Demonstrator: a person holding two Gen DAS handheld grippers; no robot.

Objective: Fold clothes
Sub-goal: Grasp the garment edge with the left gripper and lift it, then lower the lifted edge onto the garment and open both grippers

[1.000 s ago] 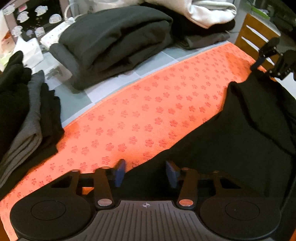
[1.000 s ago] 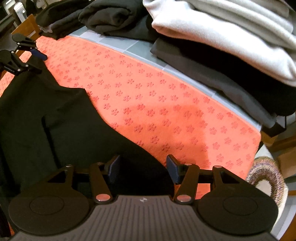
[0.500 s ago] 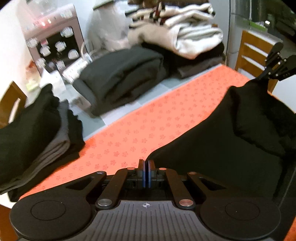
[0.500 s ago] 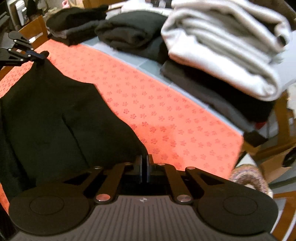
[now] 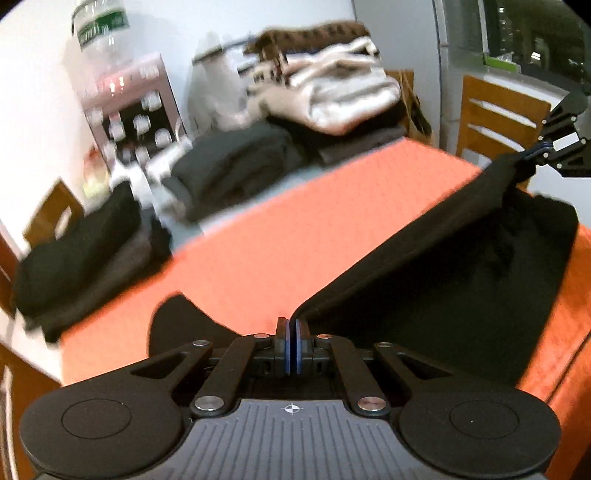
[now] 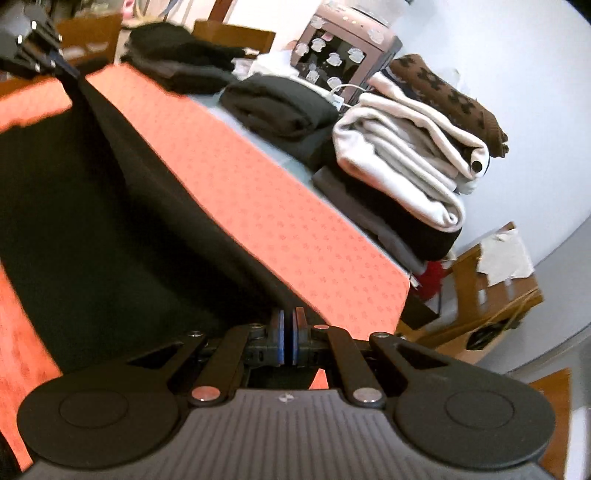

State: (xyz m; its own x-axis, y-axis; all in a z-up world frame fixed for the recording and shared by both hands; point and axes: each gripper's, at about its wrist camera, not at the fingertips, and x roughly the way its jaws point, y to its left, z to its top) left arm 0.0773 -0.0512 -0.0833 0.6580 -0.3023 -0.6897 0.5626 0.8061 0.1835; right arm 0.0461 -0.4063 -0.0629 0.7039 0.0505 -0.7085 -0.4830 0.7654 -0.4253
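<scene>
While pinched taut, black garment [image 5: 461,288] aloft

I can read no text anywhere — the green-and-white label on the bottle [image 5: 99,27], far ahead and to the left of my left hand-held gripper [image 5: 291,341], is too blurred to make out.

1. We see an orange mat [image 5: 295,236] patterned with small flowers covering the table.
2. At one o'clock in the right wrist view stands a pinkish appliance [image 6: 347,48].
3. At four o'clock there, a wooden chair [image 6: 491,291] holds crumpled paper [image 6: 506,254].
4. At eleven o'clock in the left wrist view, a clear bottle [image 5: 99,26] stands, blurred.
</scene>
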